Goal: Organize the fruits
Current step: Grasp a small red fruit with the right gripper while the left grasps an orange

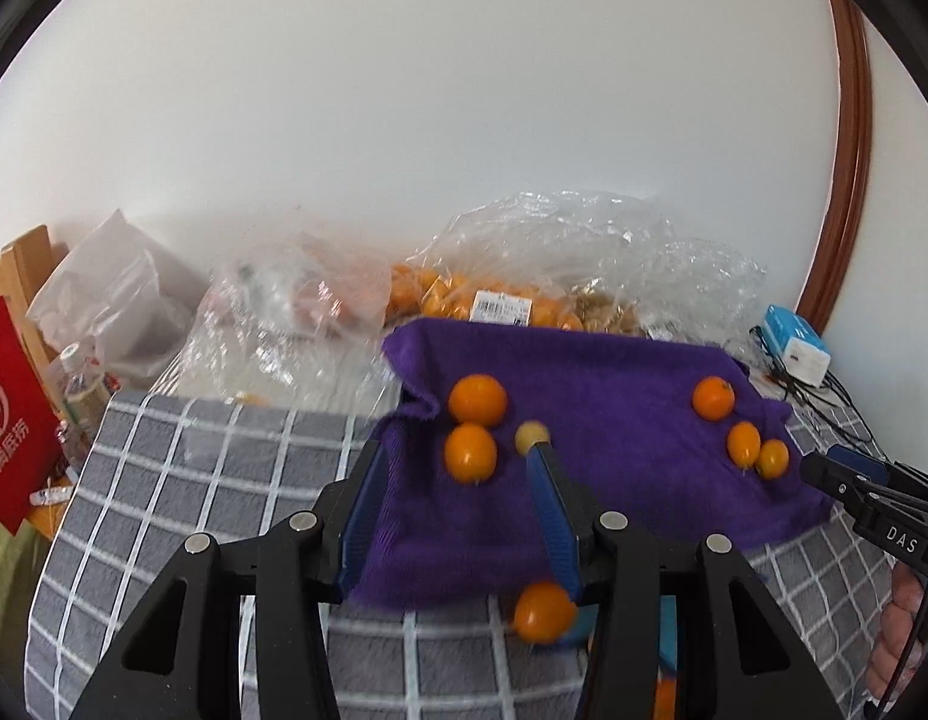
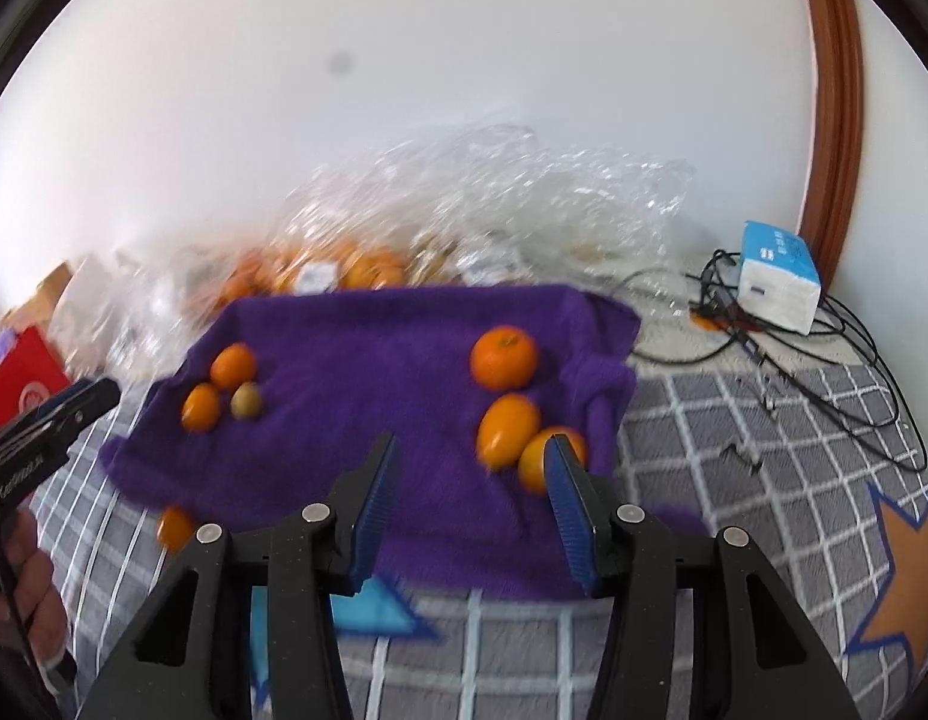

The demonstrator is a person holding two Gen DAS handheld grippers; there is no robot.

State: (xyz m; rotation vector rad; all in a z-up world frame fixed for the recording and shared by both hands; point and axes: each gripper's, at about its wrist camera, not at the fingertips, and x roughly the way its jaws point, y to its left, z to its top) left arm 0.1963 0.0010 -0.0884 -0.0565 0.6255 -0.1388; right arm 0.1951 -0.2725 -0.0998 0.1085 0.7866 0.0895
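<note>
Purple towel [image 1: 613,420] spread over grey checked cover [image 1: 194,480]. Left cluster on towel: two oranges [image 1: 477,399] plus small yellowish fruit [image 1: 532,435]. Right cluster: three oranges [image 2: 503,358]. One orange [image 1: 544,611] off towel, on cover by near edge. Left tongs [image 1: 458,456] released, nothing between jaws. Right tongs [image 2: 472,456] released, empty, over towel. Bagged fruit [image 1: 464,297] behind towel.

We see the left gripper [image 1: 458,450] open above a purple towel [image 1: 613,420]; five oranges [image 1: 477,399] and a yellowish fruit [image 1: 532,435] lie there, another orange [image 1: 544,612] beside its edge.
</note>
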